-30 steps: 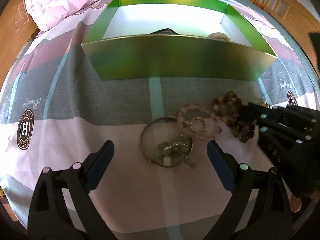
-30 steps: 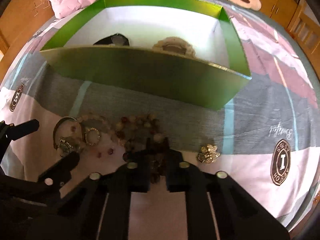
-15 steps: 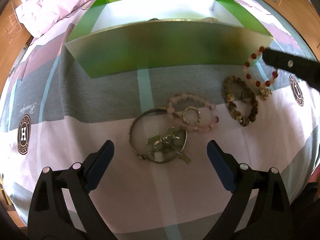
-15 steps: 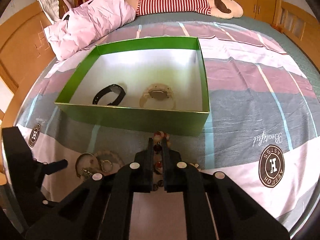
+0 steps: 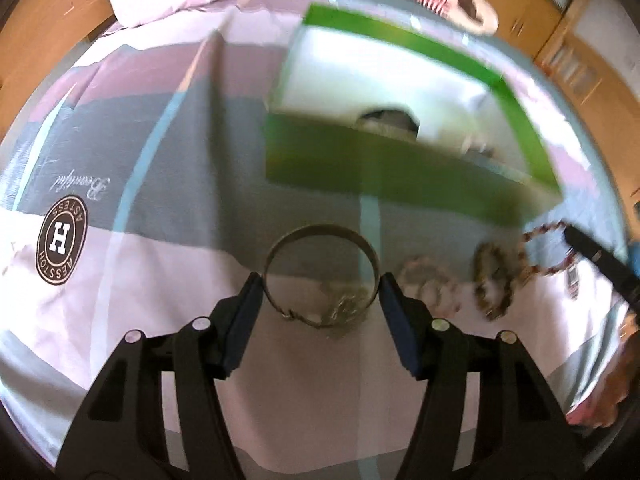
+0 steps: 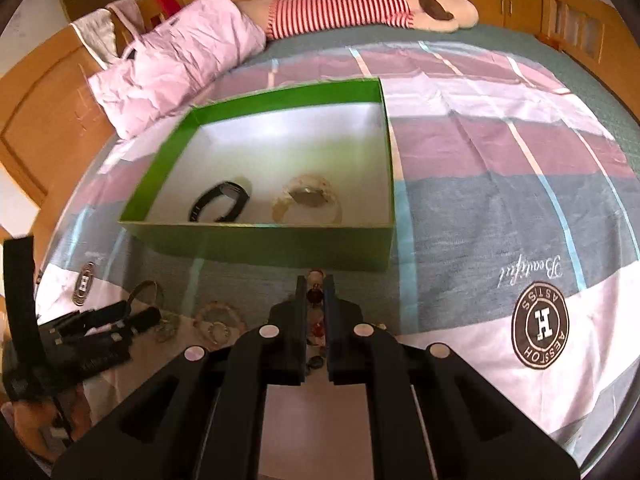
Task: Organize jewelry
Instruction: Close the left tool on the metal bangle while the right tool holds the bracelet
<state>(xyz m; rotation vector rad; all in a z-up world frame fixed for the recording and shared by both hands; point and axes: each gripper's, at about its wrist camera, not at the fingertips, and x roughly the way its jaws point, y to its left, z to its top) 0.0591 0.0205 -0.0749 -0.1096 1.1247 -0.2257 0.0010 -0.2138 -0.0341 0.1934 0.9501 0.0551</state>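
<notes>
Since the earlier frames the left tool (image 5: 320,292) has come in around the metal bangle (image 5: 320,272), which sat well ahead of it before; the right tool (image 6: 316,292) has risen off the bed with the red bead bracelet (image 6: 315,296); the left view is now blurred.

Count: one green box (image 6: 256,246) at centre of the right view, holding two pieces, a black band (image 6: 220,200) and a pale watch (image 6: 308,196); on the bedspread (image 6: 500,208) below the box, lower left of that view, one bangle, one pink bead bracelet (image 6: 218,316) with a small ring inside it, and in the left view one brown bead bracelet (image 5: 496,276) at right.

Left tool: jaws closing, pitched steeply down, the bangle between the pads; contact at either pad cannot be told through the blur; right tool: jaws together, clamped on the red bracelet, which dangles just below the box's near wall.

Open bedspread lies right of the box; a pink pillow (image 6: 176,60) is at upper left.
</notes>
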